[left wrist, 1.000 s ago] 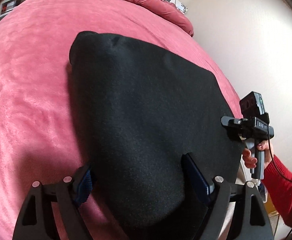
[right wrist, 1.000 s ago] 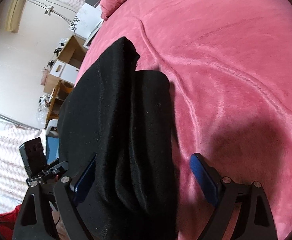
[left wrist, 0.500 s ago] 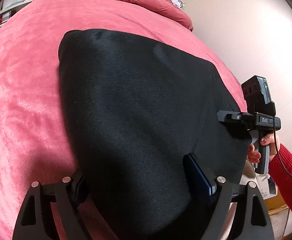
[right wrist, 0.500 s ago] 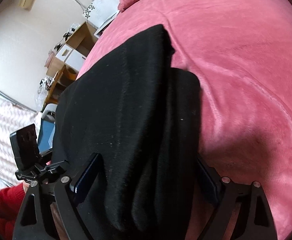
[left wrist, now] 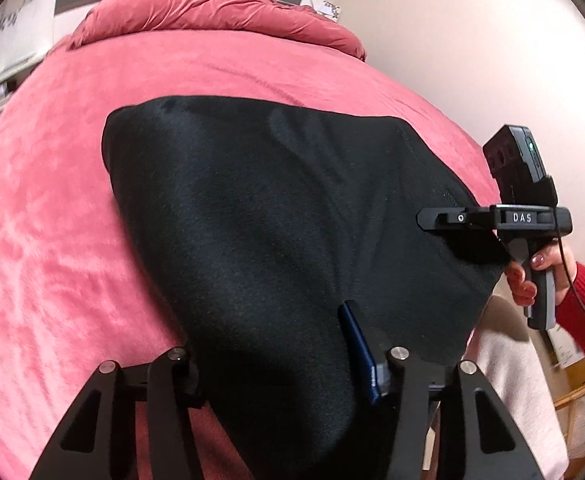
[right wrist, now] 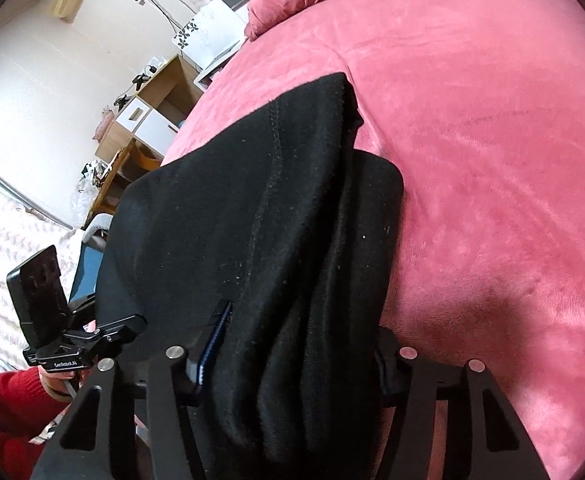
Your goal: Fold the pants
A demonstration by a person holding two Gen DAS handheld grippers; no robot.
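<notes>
The black pants (left wrist: 276, 216) lie folded in layers on the pink bed (left wrist: 52, 220), their near end lifted off it. My left gripper (left wrist: 276, 356) is shut on the near edge of the pants; only its blue right pad (left wrist: 358, 344) shows, the left one is under cloth. My right gripper (right wrist: 296, 356) is shut on the other near corner of the pants (right wrist: 276, 220), with thick folds bunched between its jaws. It also shows in the left wrist view (left wrist: 488, 220) at the pants' right edge. The left gripper also shows in the right wrist view (right wrist: 92, 336).
A pink duvet (left wrist: 212, 12) is heaped at the head of the bed. A white wall (left wrist: 472, 40) runs along the right side. Wooden shelves and a desk (right wrist: 140, 120) stand beyond the bed's left side. The bed edge is right below the grippers.
Both grippers closed onto the near end of the pants and lifted it, rising and pulling back. More of the bed, the duvet and the room shows now.
</notes>
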